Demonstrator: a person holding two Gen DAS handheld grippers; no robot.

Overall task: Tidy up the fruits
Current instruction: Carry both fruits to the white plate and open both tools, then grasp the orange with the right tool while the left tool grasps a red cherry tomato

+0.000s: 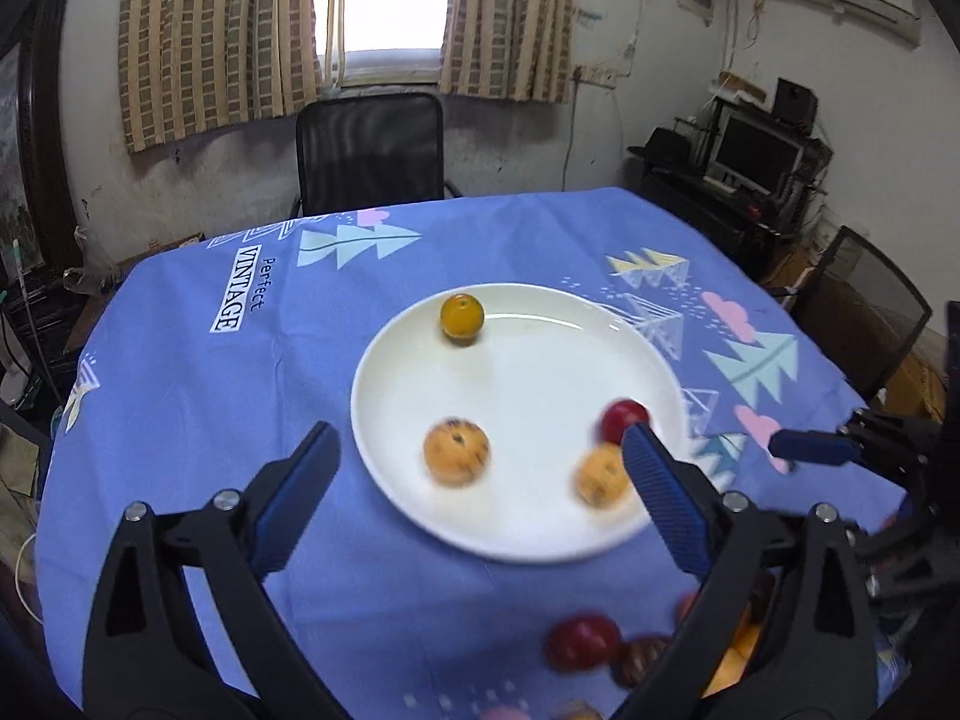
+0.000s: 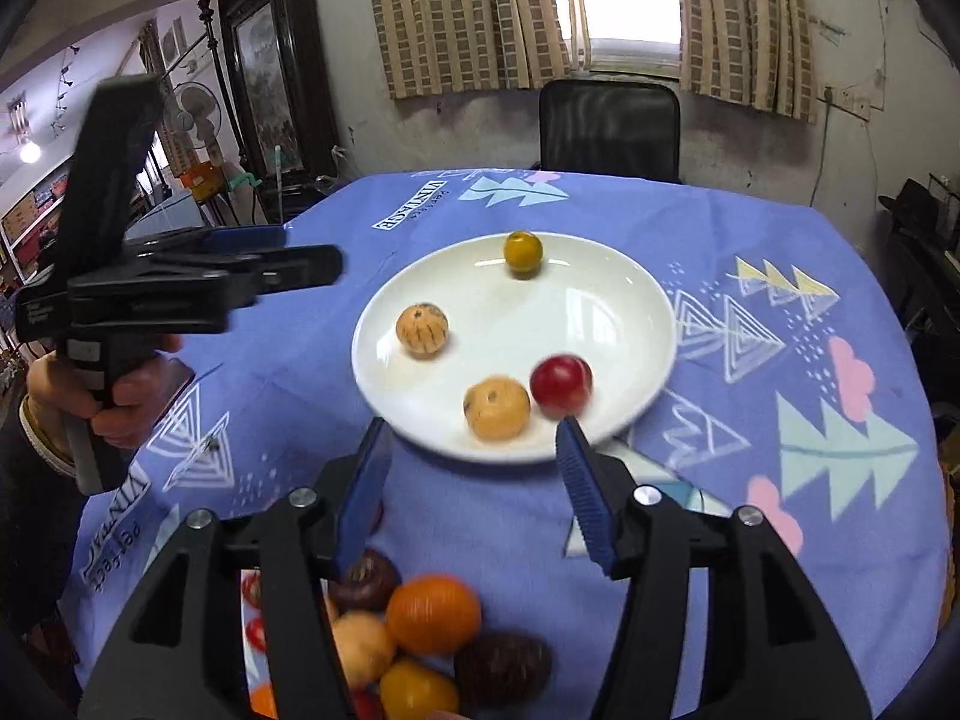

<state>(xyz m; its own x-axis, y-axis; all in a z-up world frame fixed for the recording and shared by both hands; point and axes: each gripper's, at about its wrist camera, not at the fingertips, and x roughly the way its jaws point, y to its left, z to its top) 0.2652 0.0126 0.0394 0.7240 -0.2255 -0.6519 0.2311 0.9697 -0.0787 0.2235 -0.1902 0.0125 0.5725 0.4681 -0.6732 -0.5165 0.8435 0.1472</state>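
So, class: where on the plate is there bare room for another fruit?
The plate is bare across its middle and right side, between the yellow fruit and the red fruit. The near edge is crowded: red fruit beside a tan fruit.

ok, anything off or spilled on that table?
Nothing stands out. Four fruits sit on the white plate, including a red one near its rim. The rest lie heaped on the cloth by the right tongs. Both tongs are open and empty; left tongs.

Bare centre of white plate (image 2: pixel 600 324), four fruits ringing it, loose fruit pile (image 2: pixel 420 642) crowding near table edge
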